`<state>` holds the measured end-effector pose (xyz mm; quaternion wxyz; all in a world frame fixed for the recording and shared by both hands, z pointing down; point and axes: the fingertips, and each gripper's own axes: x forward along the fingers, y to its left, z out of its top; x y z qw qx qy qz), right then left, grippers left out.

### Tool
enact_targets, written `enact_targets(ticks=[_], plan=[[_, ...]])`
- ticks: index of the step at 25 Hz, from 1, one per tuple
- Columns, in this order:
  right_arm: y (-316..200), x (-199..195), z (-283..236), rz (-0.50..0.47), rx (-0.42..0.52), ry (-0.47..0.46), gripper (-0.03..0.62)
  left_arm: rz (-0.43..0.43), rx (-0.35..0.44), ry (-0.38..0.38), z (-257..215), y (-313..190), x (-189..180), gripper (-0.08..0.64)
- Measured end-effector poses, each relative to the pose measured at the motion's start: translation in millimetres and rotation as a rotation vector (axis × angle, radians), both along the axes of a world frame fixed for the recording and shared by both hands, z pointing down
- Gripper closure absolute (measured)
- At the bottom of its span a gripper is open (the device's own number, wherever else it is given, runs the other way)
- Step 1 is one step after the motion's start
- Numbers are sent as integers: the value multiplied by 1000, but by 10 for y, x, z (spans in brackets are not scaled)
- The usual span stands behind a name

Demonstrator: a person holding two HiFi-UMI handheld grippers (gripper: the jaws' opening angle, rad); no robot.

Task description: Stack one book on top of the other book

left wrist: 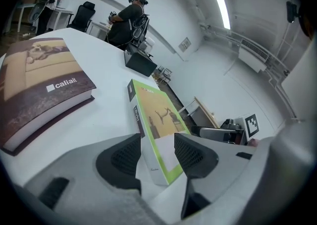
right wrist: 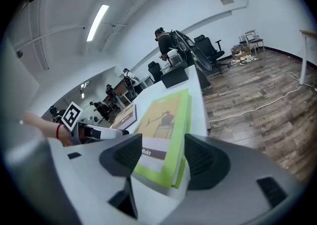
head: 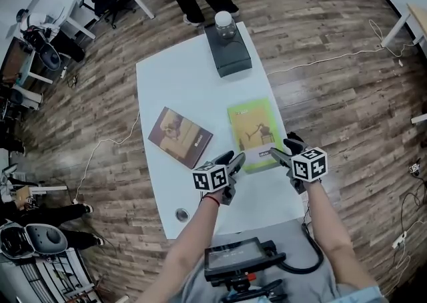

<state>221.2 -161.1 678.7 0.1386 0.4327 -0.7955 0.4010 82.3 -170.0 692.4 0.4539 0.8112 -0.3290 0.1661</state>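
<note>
A: Books?
B: Green book [head: 253, 131] flat on white table [head: 180, 81]. Brown book [head: 180, 136] lies apart, to its left.
A: Grippers?
B: Left gripper [head: 233, 161]: jaws spread, straddling green book's near left corner. Right gripper [head: 280, 151]: jaws spread round its near right corner. Pads seem clear of it; the left is hard to judge.

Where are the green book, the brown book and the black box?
green book [head: 252, 131]: head view, middle of its cover.
brown book [head: 180, 136]: head view, middle of its cover.
black box [head: 232, 55]: head view, its top face.
</note>
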Motion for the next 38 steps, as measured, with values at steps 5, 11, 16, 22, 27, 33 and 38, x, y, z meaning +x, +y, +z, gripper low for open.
enact_targets(ticks=[5,11,16,22,27,33,38], plan=[[-78,-4,109,6,-53,15,348,18,-35,-41,113,-62,63,362],[-127,-14,245,28,-138,6,348,15,-71,-66,197,-101,89,360],[-125,-67,320,15,-173,6,350,4,-96,-43,243,-101,110,360],[-125,-40,357,25,-180,18,350,-4,-90,-36,255,-124,145,360],[-110,-22,342,20,-164,36,350,-10,-88,-35,232,-116,169,362],[-117,-58,303,1,-143,74,362,-23,-82,-43,211,-105,184,364],[-148,-55,298,2,-140,68,362,-38,-72,-39,187,-132,183,364]])
